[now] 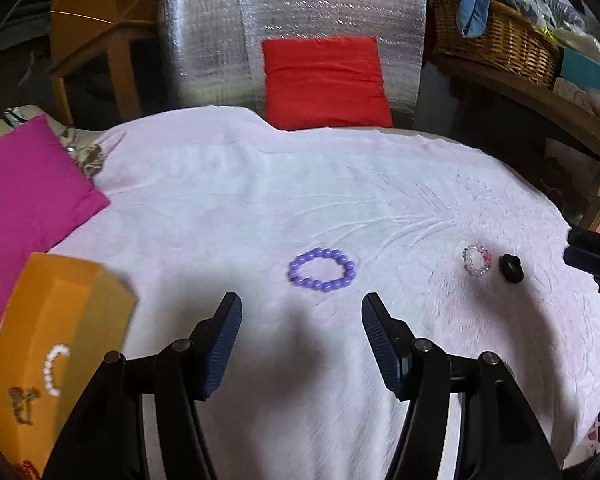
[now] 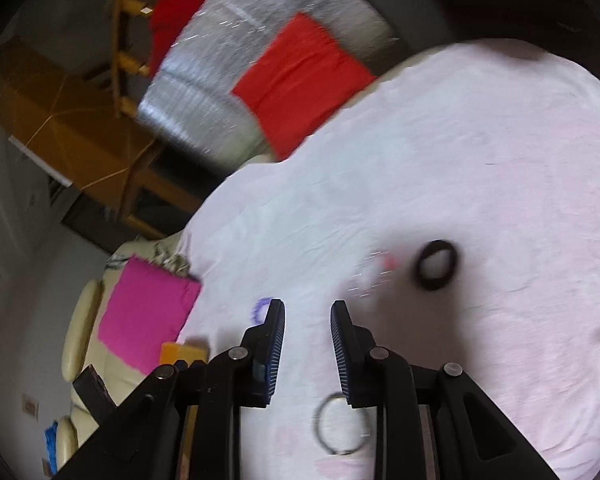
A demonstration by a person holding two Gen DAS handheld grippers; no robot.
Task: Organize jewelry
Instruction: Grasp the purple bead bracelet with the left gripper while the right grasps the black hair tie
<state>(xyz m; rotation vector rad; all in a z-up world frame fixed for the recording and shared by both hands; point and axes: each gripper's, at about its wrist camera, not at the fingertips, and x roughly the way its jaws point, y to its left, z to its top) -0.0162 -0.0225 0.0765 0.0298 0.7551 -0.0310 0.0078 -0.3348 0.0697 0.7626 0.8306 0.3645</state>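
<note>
Broadly, one pale pink cloth (image 1: 228, 208) covers the counter, and everything else is placed against it. Two cushions show: a red cushion (image 1: 324, 80) stands beyond the cloth's far edge, leaning on a silver foil sheet (image 1: 204, 40), and a magenta cushion (image 1: 24, 200) lies at the cloth's left edge. One wicker basket (image 1: 496, 36) sits on a shelf beyond the cloth's far right corner. One orange box (image 1: 40, 344) rests on the cloth's near left corner, with a white bead bracelet (image 1: 54, 368) and a small gold piece inside it.

Four loose pieces of jewelry lie on the cloth. One purple bead bracelet (image 1: 322, 270) lies flat near the cloth's middle. One thin metal bangle (image 2: 340, 426) lies flat toward the cloth's near side, partly hidden behind the right fingers. One clear and pink bead bracelet (image 1: 477, 260) lies toward the cloth's right side, with one black ring (image 1: 511, 268) just beside it.

Above the cloth, the left gripper (image 1: 302, 344) tilts downward with its fingers wide apart and nothing between them, the purple bracelet just ahead. The right gripper (image 2: 307, 344), rolled to one side, tilts down over the cloth with its fingers a narrow gap apart and nothing held.
</note>
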